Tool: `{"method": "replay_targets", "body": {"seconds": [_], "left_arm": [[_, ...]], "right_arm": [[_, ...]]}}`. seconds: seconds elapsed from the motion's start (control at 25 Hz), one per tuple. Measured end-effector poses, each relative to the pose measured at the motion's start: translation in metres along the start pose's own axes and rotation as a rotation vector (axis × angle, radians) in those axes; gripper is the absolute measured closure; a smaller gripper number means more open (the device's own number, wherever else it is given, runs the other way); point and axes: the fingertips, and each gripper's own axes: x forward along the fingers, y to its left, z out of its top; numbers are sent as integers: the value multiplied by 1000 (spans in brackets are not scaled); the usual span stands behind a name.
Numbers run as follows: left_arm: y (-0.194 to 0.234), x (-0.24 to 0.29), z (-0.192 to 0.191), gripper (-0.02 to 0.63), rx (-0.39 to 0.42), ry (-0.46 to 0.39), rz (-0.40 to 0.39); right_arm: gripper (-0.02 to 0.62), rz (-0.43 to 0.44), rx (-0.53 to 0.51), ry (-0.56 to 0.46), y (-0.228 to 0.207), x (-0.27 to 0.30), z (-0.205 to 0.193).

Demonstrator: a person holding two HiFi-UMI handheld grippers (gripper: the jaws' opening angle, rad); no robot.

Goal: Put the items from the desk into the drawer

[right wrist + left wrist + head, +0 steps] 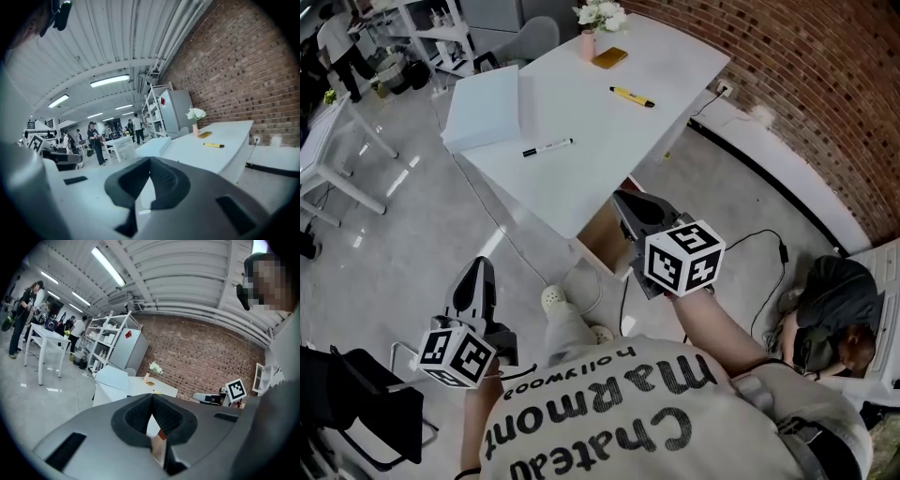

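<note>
Both pairs of jaws are pinched together on nothing: left gripper (151, 397) and right gripper (148, 160) hang short of the desk (581, 112), with the drawer (605, 242) open at 9 o'clock of the right one. At 12 o'clock the black marker (547, 147) lies roughly 9-to-3, dark end at 9; the yellow marker (632, 96) runs nearer 10-to-4. Both look light, stiff, slick and likely to roll, so pinch mid-barrel across the long axis.

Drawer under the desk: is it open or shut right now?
Open. In the head view the drawer juts out from under the near edge of the desk, its tan inside showing.
</note>
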Motion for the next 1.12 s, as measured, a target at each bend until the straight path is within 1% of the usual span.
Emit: {"method": "replay_targets", "body": {"seconds": [0.24,0.36,0.56,0.72,1.0,1.12], "left_arm": [[18,25,0,604,-20,34,-2],[33,43,9,604,-39,25,-10],[53,76,30,604,-40,36,-23],[72,103,52,604,-31,28,-39],[113,144,102,604,-14,-7,-59],[132,159,118,604,-9,-12,-69]], "right_arm": [[592,11,75,39,-13,37,-5],[592,9,88,51,-16,58,-1],[592,1,98,58,-22,94,11],[592,-8,109,53,-27,128,25],[592,-15,115,18,-33,190,64],[592,-27,120,13,-36,215,71]]}}
